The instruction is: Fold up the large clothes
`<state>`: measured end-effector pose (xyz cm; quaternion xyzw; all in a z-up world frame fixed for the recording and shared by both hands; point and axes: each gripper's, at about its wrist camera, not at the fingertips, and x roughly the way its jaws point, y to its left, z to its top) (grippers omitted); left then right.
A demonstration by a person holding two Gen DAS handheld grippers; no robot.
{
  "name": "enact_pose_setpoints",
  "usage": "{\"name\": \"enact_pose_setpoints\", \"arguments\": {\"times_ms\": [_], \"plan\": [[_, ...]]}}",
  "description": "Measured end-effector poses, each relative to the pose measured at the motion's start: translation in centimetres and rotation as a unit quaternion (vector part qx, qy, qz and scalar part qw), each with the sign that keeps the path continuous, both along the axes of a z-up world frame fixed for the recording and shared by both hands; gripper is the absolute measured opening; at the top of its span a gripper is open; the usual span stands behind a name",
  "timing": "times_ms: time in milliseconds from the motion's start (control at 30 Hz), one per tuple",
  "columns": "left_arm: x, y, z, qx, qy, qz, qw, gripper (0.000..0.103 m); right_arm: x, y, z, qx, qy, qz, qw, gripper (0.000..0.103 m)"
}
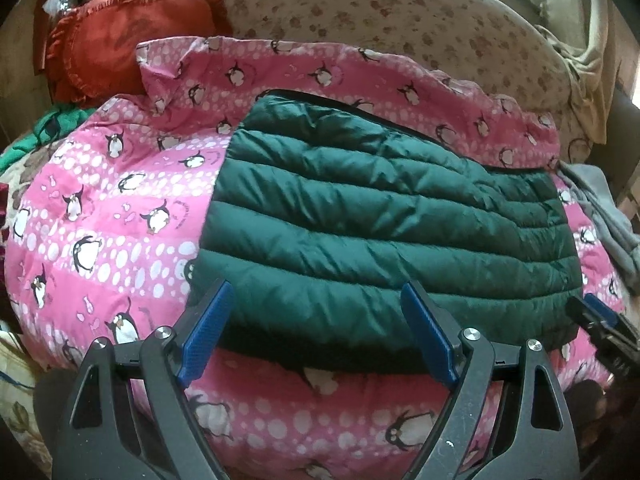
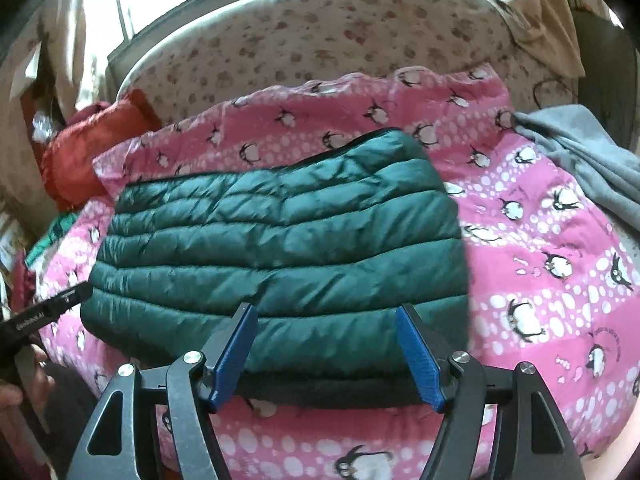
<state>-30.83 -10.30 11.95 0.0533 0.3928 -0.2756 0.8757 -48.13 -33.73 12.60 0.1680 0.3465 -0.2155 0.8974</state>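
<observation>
A dark green quilted jacket (image 1: 384,216) lies folded into a compact, roughly rectangular bundle on a pink quilt (image 1: 108,208) printed with penguins and white dots. A dark zipper edge runs along the jacket's far side, and its puffy horizontal channels face up. The left gripper (image 1: 318,332) sits low at the jacket's near edge with its blue-padded fingers (image 1: 208,332) spread wide apart, nothing between them; the left pad is over the quilt just beside the jacket's near left corner, the other over the jacket's near edge. In the right wrist view the jacket (image 2: 280,240) fills the middle of the quilt (image 2: 540,240), and the right gripper (image 2: 326,354) hovers at the near edge, its fingers (image 2: 236,354) likewise apart and holding nothing. Whether either gripper touches the fabric cannot be told. The right gripper's tip (image 1: 600,316) shows at the right edge of the left view, beside the jacket's near right corner, and the left gripper's body (image 2: 44,312) shows at the left edge of the right view. A red ruffled cushion (image 1: 116,44) rests beyond the quilt's far left corner, a grey garment (image 2: 588,152) lies over the quilt's right side, and a beige floral headboard (image 1: 380,12) curves behind.
</observation>
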Motion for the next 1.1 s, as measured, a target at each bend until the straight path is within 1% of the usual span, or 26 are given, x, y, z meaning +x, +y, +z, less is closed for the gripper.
{"name": "enact_pose_setpoints", "arguments": {"times_ms": [167,333,500,600,1100], "plan": [[-1.6,-0.4,-0.5,0.007,-0.012,-0.003,0.9999,0.086,1.2,3.0,-0.6,-0.009,-0.008,0.012,1.0,0.069],[-2.4,-0.5,-0.5,0.004,-0.018,-0.002,0.9998,0.086,2.2,5.0,-0.5,-0.014,-0.012,0.027,0.999,0.069],[-2.9,-0.5,-0.3,0.007,-0.033,-0.001,0.9994,0.086,2.3,5.6,-0.3,-0.008,-0.018,0.029,0.999,0.07],[-2.9,-0.5,-0.3,0.006,-0.032,-0.001,0.9995,0.086,2.3,5.8,-0.4,-0.009,-0.016,0.028,0.999,0.072],[-3.2,-0.8,-0.4,0.009,-0.03,-0.003,0.9995,0.086,2.2,5.8,-0.7,-0.004,-0.011,0.029,0.999,0.072]]}}
